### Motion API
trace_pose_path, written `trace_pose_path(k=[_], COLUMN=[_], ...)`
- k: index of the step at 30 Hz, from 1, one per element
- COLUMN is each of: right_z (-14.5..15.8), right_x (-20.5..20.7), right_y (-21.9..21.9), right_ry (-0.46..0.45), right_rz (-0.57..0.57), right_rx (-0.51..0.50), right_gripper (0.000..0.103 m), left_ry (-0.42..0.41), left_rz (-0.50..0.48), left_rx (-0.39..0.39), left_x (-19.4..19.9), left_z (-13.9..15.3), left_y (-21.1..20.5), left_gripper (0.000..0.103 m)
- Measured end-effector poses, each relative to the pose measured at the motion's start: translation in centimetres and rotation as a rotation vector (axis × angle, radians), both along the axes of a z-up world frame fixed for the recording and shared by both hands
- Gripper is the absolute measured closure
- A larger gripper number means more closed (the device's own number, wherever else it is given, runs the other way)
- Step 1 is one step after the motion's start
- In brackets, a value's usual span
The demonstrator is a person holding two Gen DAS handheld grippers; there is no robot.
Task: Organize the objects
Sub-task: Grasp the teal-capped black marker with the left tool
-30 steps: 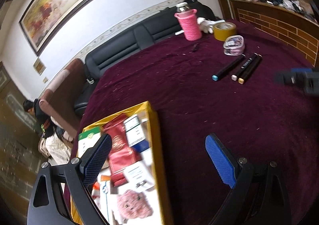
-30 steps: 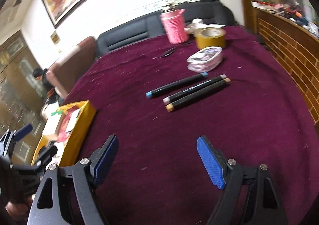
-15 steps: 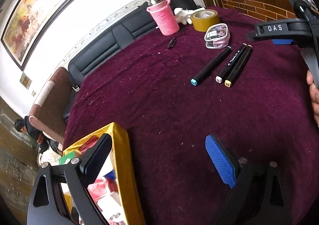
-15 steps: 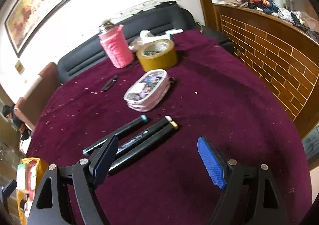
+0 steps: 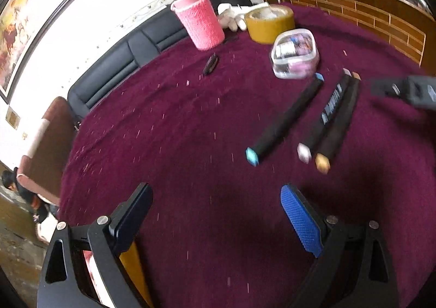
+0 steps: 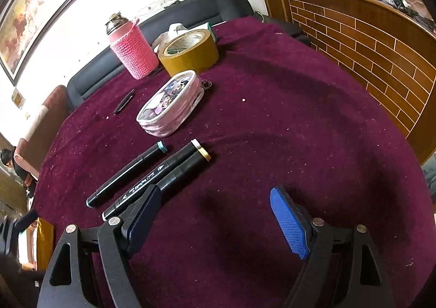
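step: reach for markers [image 6: 152, 171] | place: three lie side by side on counter [image 6: 299, 117], near case [image 6: 170, 103] | right hand-held gripper [image 6: 215, 212] spread, empty | left hand-held gripper [image 5: 218, 215] spread, empty | advice: straddle one marker across its body, then close.

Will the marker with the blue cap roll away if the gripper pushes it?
Probably a little. The blue-capped marker looks stiff and smooth, lying flat, so a sideways nudge might roll it. The fuzzy maroon cloth should slow it, and the neighbouring markers could stop it.
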State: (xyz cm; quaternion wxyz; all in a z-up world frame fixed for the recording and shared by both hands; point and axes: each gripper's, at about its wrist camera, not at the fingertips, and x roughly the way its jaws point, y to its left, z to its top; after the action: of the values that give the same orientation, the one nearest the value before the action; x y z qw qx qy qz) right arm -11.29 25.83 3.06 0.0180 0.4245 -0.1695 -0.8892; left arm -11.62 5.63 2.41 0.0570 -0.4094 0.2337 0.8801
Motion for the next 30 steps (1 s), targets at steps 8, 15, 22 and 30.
trace_pose_path(k=[8,15,22,30], right_z=[0.3,0.2,0.0,0.0], right_x=[0.0,-0.1,-0.4,-0.3], right_y=[-0.1,-0.1,-0.2,0.0], right_ry=[0.002,-0.003,-0.01,-0.015], right_rz=[0.018,0.02,0.021,0.017], right_rx=[-0.013,-0.013,-0.002,-0.006], right_gripper=[0.015,0.014,0.014,0.014], left_ry=[0.002,-0.016,-0.128,-0.178], left_rz=[-0.11,-0.191,-0.235,-0.2], left_rx=[0.069,0.007,0.154,0.192], left_x=[-5.3,-6.4,-6.2,-2.4], left_z=[-1.0,-3.1,-2.8,-2.7], left_y=[2.0,5.0,5.3,3.9], left_gripper=[0.009,0.008,0.075,0.088])
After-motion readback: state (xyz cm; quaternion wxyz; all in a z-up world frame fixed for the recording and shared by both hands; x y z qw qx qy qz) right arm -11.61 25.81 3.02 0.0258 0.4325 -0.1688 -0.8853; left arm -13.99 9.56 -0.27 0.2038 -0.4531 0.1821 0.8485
